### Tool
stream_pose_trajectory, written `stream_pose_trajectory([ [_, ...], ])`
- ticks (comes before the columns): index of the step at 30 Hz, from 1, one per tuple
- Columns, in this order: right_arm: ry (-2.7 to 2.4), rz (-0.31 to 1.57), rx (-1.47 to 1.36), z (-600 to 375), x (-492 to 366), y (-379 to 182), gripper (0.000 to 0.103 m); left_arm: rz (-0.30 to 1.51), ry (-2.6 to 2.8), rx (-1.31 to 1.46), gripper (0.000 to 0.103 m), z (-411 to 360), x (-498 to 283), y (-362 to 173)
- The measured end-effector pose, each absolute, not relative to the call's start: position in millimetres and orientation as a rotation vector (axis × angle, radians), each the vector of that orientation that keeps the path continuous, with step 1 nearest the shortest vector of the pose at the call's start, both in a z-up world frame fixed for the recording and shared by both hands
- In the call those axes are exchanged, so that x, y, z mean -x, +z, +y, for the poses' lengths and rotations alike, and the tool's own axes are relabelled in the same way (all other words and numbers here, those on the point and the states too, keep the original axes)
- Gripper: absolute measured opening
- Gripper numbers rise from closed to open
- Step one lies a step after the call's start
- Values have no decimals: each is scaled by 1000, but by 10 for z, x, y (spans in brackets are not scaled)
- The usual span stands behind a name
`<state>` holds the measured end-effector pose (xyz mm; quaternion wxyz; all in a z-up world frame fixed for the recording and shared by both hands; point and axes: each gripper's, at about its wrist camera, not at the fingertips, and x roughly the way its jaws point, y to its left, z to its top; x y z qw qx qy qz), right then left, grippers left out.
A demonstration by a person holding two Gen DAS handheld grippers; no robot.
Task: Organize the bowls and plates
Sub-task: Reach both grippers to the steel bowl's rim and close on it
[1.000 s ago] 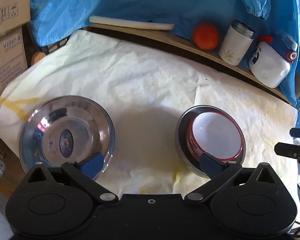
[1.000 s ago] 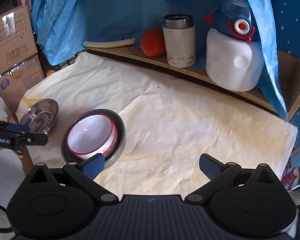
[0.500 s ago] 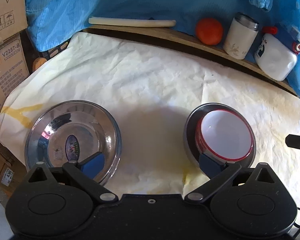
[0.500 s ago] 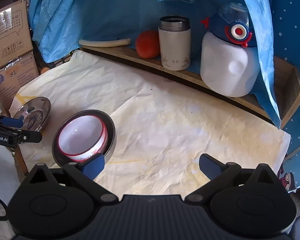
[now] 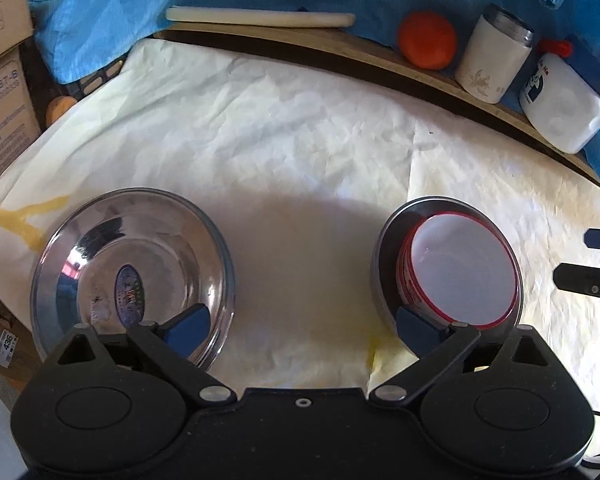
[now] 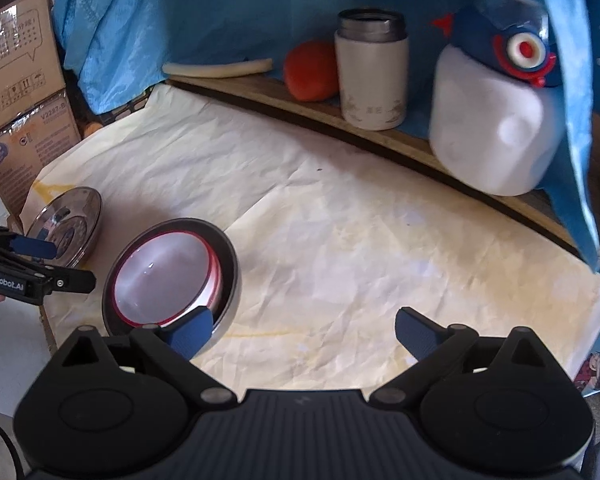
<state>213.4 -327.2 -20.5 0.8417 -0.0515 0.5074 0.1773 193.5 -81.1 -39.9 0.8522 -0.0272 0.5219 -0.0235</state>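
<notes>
A shiny steel bowl (image 5: 132,268) sits empty at the left of the paper-covered table. To its right a white bowl with a red rim (image 5: 462,270) is nested inside a dark steel bowl (image 5: 384,264). My left gripper (image 5: 302,326) is open above the near edge, one fingertip over each bowl, holding nothing. In the right wrist view the nested bowls (image 6: 168,276) lie at the lower left and the steel bowl (image 6: 66,226) further left. My right gripper (image 6: 302,326) is open over bare paper to the right of the bowls. The left gripper's fingers (image 6: 32,246) show at the left edge.
A wooden ledge (image 6: 380,136) at the back carries a white rod (image 5: 260,18), an orange fruit (image 5: 426,44), a white flask (image 6: 372,76) and a white jug with a blue cap (image 6: 496,128). Cardboard boxes (image 6: 16,68) stand at the left. Blue cloth hangs behind.
Both grippers have pulled back slightly, and the bowls sit a little lower and further left in the right wrist view. Neither bowl has moved on the table; both grippers stay open.
</notes>
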Motion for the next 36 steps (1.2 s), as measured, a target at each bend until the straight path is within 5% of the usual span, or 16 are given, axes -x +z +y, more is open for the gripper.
stream_pose_trajectory([
  [18,392,1150,119,-3075,-2291,-402,82,1172,-153,40,74,-950,-2168,-541],
  [27,399,1178,126,-2996,-2322,-477,76,1188,-152,57,72,-935,-2220,-574],
  [36,412,1189,77,-3008,-2324,-470,61,1196,-205,173,36,-918,-2230,-591],
])
